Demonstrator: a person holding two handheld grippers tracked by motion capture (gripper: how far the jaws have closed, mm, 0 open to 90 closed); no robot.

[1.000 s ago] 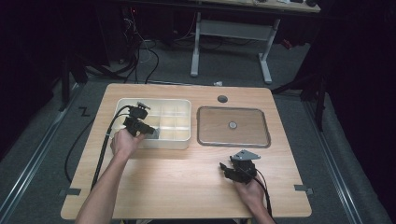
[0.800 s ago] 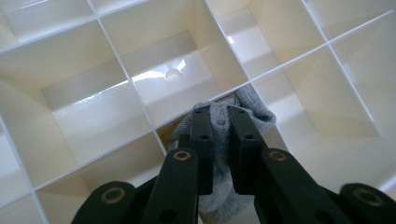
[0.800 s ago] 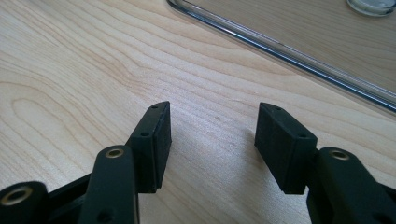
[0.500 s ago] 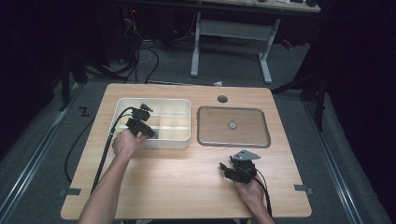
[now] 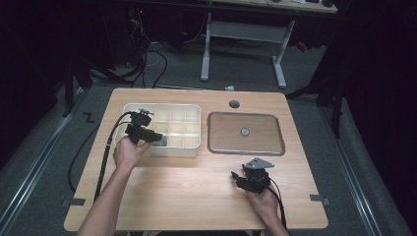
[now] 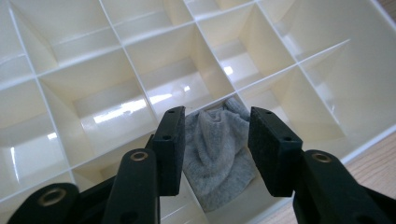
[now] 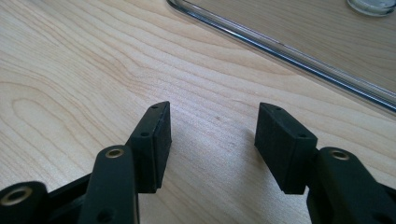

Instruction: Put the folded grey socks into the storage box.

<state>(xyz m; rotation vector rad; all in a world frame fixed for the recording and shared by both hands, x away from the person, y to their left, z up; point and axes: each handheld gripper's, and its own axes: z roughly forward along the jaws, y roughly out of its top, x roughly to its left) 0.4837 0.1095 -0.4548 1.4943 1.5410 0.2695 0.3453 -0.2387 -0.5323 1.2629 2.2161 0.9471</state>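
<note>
Parted tongs [image 7: 212, 135] over wooden table [image 7: 70, 70], empty-jawed.

Two black grippers, left gripper [image 5: 158, 137], right gripper [image 5: 240, 177]; screw-holed jaws, brass rivets, trailing black cables, grey three-cornered plate; bare forearms

A grey knitted cloth [image 6: 218, 149] is seen crumpled in one compartment of the cream divided box [image 6: 116, 70], at the box's near edge; it lies just beyond and between the parted jaws of the left gripper [image 6: 215, 140], untouched by either pad; its folds are bunched, one corner raised against the rear divider.
</note>
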